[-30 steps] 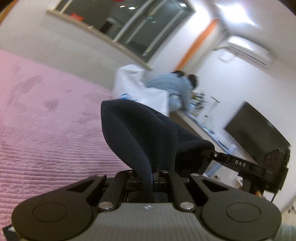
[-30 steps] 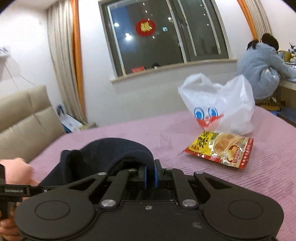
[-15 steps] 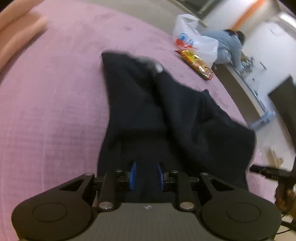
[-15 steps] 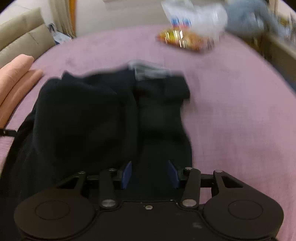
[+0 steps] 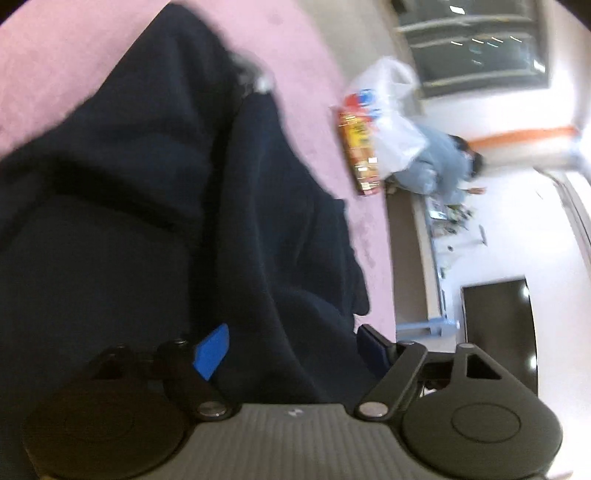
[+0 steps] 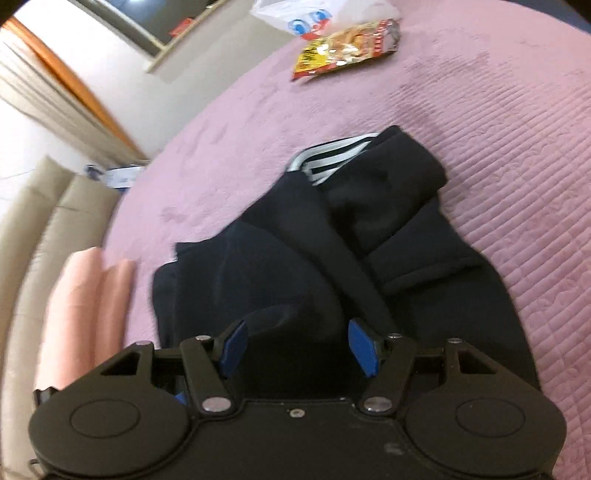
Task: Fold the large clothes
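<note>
A large dark navy garment [image 6: 332, 251] lies crumpled on the pink bedspread [image 6: 498, 122], with a striped lining [image 6: 332, 158] showing at its far end. In the left wrist view the same garment [image 5: 166, 206] fills most of the picture. My left gripper [image 5: 291, 343] hovers low over it, its jaws opening; cloth lies between the blue pads [image 5: 212, 350] but they do not press on it. My right gripper [image 6: 297, 347] is also opening just above a fold of the garment, its blue pads [image 6: 364, 347] apart from the cloth.
A yellow and red snack packet [image 6: 343, 48] and a white plastic bag [image 6: 314, 14] lie at the bed's far end. Pink pillows [image 6: 88, 317] and a beige headboard [image 6: 40, 221] lie left. A person in light blue [image 5: 439, 166] sits at a desk near a dark screen [image 5: 498, 332].
Both grippers held the garment up a second ago; they have come down to the bed, rolled, and opened, and the garment now lies loose on the bedspread.
</note>
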`<state>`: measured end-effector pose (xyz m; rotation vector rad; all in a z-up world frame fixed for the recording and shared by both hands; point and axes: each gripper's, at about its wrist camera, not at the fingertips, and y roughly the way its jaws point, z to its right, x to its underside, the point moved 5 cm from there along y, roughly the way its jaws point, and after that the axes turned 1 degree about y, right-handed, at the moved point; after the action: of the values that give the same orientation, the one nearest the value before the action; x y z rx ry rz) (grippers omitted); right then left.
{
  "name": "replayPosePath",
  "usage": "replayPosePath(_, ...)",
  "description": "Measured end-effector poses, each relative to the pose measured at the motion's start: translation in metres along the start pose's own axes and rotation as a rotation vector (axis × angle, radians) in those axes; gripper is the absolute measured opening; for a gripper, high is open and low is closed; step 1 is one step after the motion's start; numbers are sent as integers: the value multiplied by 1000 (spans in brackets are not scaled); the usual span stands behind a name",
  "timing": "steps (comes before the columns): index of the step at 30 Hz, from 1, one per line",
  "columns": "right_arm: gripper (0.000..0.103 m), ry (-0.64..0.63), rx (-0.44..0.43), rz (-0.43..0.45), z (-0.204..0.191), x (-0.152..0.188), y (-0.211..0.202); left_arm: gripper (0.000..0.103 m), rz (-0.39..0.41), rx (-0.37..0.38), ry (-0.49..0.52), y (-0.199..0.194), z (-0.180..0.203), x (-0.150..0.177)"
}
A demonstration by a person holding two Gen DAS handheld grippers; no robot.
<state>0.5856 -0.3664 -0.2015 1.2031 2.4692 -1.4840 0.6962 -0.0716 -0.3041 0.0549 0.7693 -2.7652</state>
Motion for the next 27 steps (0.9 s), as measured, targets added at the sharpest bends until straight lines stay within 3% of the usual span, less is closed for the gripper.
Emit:
replayPosePath(1, 74, 27, 44, -13, 3, 0, 7, 78, -21, -20, -31, 10, -6, -2)
replayPosePath(3, 75, 125, 69, -76, 14, 3, 26, 61, -35, -69, -86, 27, -16, -4)
replayPosePath(4, 70, 182, 36, -126, 18, 6, 40, 32, -41, -60, -92, 37, -17, -5)
replayPosePath(5, 34, 236, 2, -196, 20, 11, 52, 6, -60, -65, -119, 45, -20, -4)
replayPosePath(6, 13, 281, -45, -238, 20, 14, 58, 6, -50, -53, -130, 46, -18, -6)
replayPosePath(7, 13, 307, -80, -245, 18, 13, 57, 6, -1, 3, -100, 41, -7, -10)
replayPosePath(9, 12, 235, -126, -165, 4, 0, 38, 6, 102, 153, -29, 17, 15, -18)
replayPosePath(10, 12, 172, -165, -102, -7, -8, 21, 6, 168, 287, -5, -2, 26, -23)
replayPosePath(12, 12, 49, -302, 13, -32, -19, -21, 7, 216, 468, 19, -30, 38, -31)
replayPosePath(13, 13, 7, -370, 36, -42, -19, -38, 9, 215, 513, 35, -39, 39, -33)
replayPosePath(15, 30, -91, -415, 32, -58, -10, -60, 13, 189, 543, 49, -49, 29, -31)
replayPosePath(16, 35, -136, -390, 15, -61, -3, -62, 25, 165, 512, 45, -51, 17, -27)
replayPosePath(17, 45, -170, -351, -7, -60, 5, -61, 46, 130, 451, 40, -51, 3, -23)
replayPosePath(19, 49, -192, -246, -69, -47, 24, -52, 67, 48, 205, 11, -49, -37, -5)
replayPosePath(21, 49, -160, -138, -155, -25, 37, -37, 65, -23, -41, 10, -53, -76, 21)
replayPosePath(22, 49, -152, -91, -181, -16, 43, -34, 62, -38, -97, 16, -58, -86, 30)
replayPosePath(23, 49, -154, -63, -181, -12, 46, -34, 61, -30, -116, 11, -67, -92, 37)
replayPosePath(25, 49, -160, -44, -159, -14, 53, -39, 61, 29, -70, -5, -85, -89, 42)
replayPosePath(27, 49, -177, -46, -117, -28, 51, -37, 61, 95, -29, 51, -90, -69, 35)
